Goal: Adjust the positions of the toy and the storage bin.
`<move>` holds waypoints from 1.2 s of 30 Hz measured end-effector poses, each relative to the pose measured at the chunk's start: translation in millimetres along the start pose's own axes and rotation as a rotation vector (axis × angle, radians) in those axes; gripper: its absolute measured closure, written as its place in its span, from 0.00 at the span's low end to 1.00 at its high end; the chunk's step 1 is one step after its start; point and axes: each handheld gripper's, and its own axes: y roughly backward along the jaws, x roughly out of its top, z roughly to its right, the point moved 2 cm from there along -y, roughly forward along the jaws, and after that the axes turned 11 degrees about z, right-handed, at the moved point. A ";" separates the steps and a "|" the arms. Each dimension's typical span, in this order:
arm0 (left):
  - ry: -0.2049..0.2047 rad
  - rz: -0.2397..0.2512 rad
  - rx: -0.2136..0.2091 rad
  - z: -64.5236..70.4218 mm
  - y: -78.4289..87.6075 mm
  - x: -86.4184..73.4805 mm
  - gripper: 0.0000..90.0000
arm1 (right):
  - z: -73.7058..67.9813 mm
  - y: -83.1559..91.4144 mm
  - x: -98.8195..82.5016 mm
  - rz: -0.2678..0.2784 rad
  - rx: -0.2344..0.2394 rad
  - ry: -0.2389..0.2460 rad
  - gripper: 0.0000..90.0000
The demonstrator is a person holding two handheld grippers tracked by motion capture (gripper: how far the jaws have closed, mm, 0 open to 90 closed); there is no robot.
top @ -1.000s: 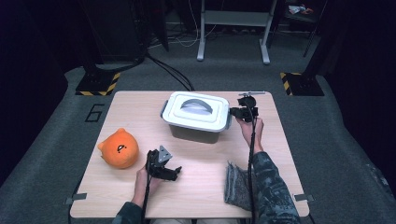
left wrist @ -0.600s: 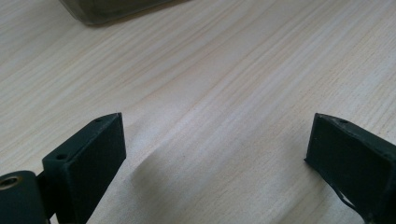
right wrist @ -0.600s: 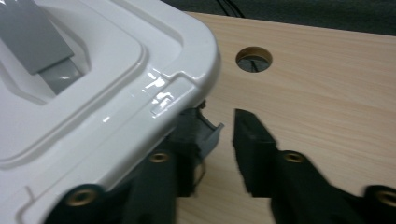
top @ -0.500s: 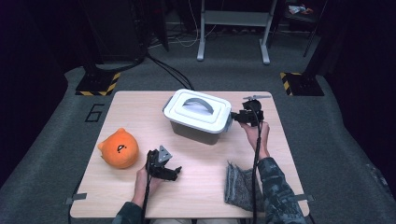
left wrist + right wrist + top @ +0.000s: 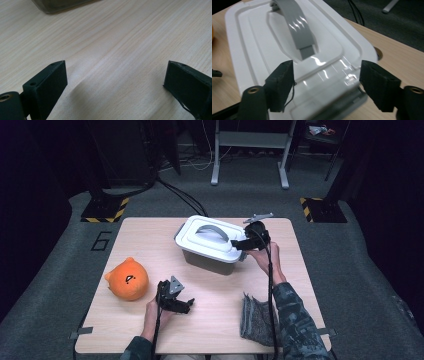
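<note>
The box [image 5: 212, 245] sits near the far edge of the table [image 5: 150, 235], about mid-width, a grey tub with a white lid [image 5: 262, 50] and a grey handle [image 5: 295, 30] arched over the top. It's sitting skewed, not square to the table's edges. The right gripper [image 5: 241, 245] is up at the box's right end, the person's right hand [image 5: 265, 257] behind it. In the right gripper view its jaws stand spread apart over the lid's near end and the grey latch below it, and they've just been opening; the lid's edge lies between them, but the pads aren't pressing on anything, so no grip there. The left gripper [image 5: 186, 306] is down near the table's front edge, a bit left of centre, held low just over the wood by the left hand [image 5: 152, 309]. Its jaws are wide open too, and the left gripper view has nothing between them, just bare wood grain with a corner of the box at the top. An orange plush [image 5: 126, 279] with a little face sits toward the left edge, just beside the left gripper's side. A grey cloth [image 5: 256, 319] lies by the front edge on the right, partly under the person's right sleeve [image 5: 295, 320].
</note>
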 end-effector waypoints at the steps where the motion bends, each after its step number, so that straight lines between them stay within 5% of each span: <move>1: -0.002 -0.002 -0.001 -0.1 0.1 0.0 0.05 | -2.8 -5.5 3.2 0.001 0.018 0.012 0.38; 12: -0.003 -0.006 -0.003 -0.5 0.3 0.0 0.05 | -11.5 -31.5 16.6 -0.028 0.100 0.050 0.59; 18: -0.006 -0.008 -0.007 -0.9 0.4 0.0 0.05 | -12.2 -40.9 15.6 -0.047 0.099 0.057 0.71; 33: -0.007 -0.006 -0.003 -0.9 0.3 0.0 0.05 | -36.0 -24.7 4.9 -0.057 0.041 0.038 0.73; 36: -0.007 -0.006 -0.007 -1.1 0.4 0.1 0.05 | -38.5 -22.3 6.4 -0.058 0.042 0.044 0.65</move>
